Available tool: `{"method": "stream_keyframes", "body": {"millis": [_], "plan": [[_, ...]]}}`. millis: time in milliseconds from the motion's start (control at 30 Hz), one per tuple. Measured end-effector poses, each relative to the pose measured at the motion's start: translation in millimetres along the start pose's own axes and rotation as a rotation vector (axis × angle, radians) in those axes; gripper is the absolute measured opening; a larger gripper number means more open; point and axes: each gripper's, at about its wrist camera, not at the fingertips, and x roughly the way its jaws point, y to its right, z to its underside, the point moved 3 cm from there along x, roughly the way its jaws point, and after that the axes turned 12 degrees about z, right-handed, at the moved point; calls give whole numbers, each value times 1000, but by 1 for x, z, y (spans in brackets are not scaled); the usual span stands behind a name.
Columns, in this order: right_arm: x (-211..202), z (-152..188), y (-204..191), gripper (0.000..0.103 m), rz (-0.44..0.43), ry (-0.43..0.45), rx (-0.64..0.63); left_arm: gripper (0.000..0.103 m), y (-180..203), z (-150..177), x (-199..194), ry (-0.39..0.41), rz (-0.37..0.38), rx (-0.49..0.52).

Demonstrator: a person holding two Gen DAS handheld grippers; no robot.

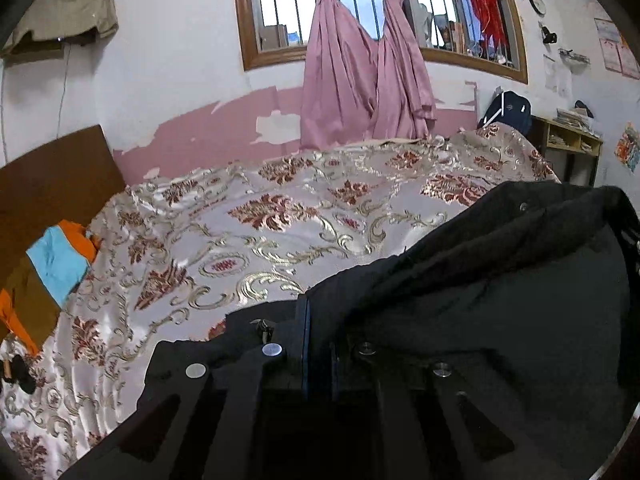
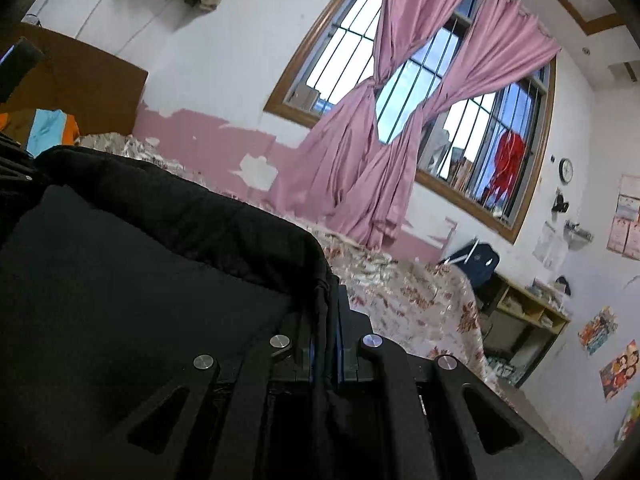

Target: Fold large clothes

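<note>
Black garment [image 1: 480, 280] — held up over floral bedspread [image 1: 260, 220], spread between grippers. Left gripper [image 1: 318, 344], right gripper [image 2: 325, 336] — jaws clamped on fabric edge. Advise: keep edge taut, level; lay toward 12 o'clock.

Left gripper [image 1: 318, 344] jaws closed tight on the edge of a black garment [image 1: 500, 280], which drapes up and off to the right, snap buttons visible along its upper fold. Behind it, bed with floral bedspread [image 1: 248, 232], brown headboard [image 1: 52, 176] at left, orange/blue/brown clothes [image 1: 56, 264] lying against it. Back wall: pink curtains [image 1: 360, 80] knotted over a barred window [image 1: 280, 8], wall clock [image 1: 537, 3] at right.
</note>
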Motion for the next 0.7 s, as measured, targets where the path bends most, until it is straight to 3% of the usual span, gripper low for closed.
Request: {"method": "stream_keyframes", "body": {"millis": [300,400,433,467,500,533,600,700], "plan": [[8,15,-6,6,5,-32,18,12,1,2,11,-16,-15,-13],[6,13,-2,19,-55,-32,43,20,-1,2,5,-8,9,-41],[4,11,0,41,-95,-27,66,33,-3,3,0,5,24,-68],[0,9,3,70,-132,-15,95,61,-4,3,-4,19,30,-86],[-4,10,6,79,-152,-3,122,81,-6,3,-10,43,32,-106],[-10,8,10,82,-178,8,145,103,-8,4,-19,81,25,-125],[-19,8,13,82,-205,17,148,103,-10,6,-42,194,36,-154],[-35,12,19,82,-229,38,130,103,-8,8,-56,197,75,-145]]}}
